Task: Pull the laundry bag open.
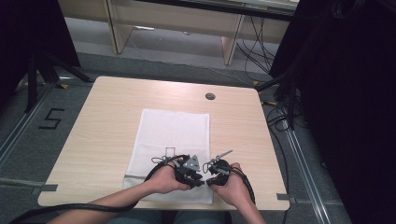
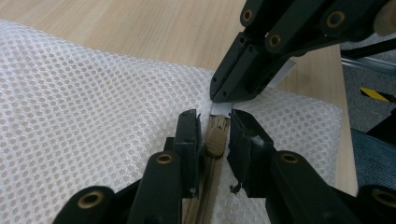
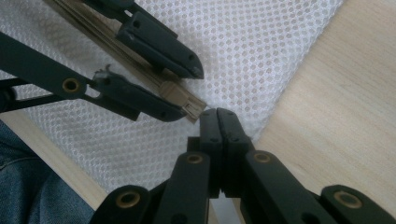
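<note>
High view overlooks the table [image 1: 102, 116]; both tool views closely share the mesh bag [image 2: 93, 102].

Wooden table [image 1: 102, 121], round grommet [image 1: 210, 96]

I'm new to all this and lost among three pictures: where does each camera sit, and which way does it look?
High view: above the person's side, looking forward and down on the table; forearms and both hands show.
Left gripper view: rides the left gripper, looking along its jaws at the zipper end.
Right gripper view: rides the right gripper, jaws shut.
Both gripper views share the white mesh bag and each other's gripper.
</note>
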`<act>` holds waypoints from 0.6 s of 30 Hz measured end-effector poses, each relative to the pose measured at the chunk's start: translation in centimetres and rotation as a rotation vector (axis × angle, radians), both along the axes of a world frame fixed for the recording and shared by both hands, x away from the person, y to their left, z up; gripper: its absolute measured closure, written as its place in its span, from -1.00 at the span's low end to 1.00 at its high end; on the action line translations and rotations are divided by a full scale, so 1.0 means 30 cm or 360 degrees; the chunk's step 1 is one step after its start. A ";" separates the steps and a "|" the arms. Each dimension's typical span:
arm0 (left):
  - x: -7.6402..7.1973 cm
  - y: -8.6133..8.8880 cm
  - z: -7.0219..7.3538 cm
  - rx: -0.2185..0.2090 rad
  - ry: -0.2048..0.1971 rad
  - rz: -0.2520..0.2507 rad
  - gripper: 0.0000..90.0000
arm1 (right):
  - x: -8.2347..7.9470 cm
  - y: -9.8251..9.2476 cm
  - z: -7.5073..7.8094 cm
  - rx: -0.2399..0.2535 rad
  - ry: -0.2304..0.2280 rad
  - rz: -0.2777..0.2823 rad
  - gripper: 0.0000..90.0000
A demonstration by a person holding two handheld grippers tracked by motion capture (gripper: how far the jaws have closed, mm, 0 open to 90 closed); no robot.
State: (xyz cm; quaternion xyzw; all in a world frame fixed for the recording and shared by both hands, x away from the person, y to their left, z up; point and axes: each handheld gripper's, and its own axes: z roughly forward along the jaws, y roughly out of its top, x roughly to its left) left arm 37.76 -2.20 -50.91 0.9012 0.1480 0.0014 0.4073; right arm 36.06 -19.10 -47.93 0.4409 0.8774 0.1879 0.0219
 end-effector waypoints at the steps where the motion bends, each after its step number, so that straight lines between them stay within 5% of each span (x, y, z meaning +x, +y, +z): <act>1: 0.003 -0.001 -0.003 -0.0008 0.0007 -0.0004 0.62 | 0.001 -0.001 -0.001 0.0000 -0.0003 0.0004 1.00; 11: -0.009 -0.011 0.006 0.0042 -0.0075 -0.0054 0.78 | 0.000 -0.001 -0.001 0.0005 -0.0011 0.0008 1.00; 18: -0.004 -0.013 0.011 0.0015 -0.0056 -0.0063 0.80 | 0.000 -0.001 -0.001 0.0007 -0.0012 0.0007 1.00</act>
